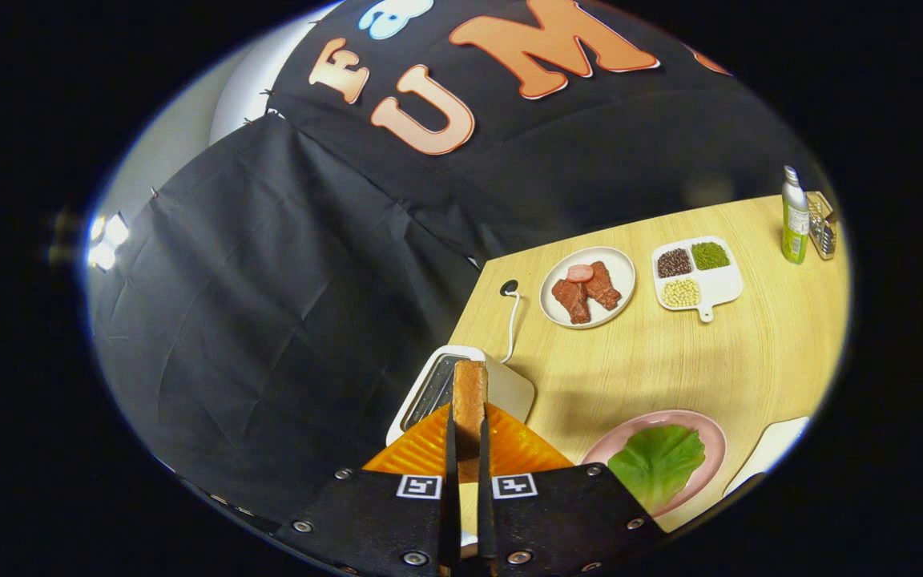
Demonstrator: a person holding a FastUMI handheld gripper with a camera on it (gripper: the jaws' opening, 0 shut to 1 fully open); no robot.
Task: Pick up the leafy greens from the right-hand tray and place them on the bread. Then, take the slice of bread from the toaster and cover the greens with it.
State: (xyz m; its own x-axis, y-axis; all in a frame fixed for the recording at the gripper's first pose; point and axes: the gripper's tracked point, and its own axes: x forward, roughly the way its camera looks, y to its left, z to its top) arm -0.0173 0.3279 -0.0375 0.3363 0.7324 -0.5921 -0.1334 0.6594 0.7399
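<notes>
Gripper view: the gripper clamps a slice of bread edge-on between both fingers, lifted above the white toaster at the wooden table's near edge. Leafy greens lie on a pink plate just beside it.

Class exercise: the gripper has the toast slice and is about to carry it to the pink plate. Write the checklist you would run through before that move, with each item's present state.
1. Both fingers of the gripper press the bread slice: ok.
2. Slice clear of the toaster slot: cannot tell.
3. Leafy greens already on the pink plate: ok.
4. Bread under the greens: cannot tell, hidden.
5. Path over the table to the plate free: ok.
</notes>
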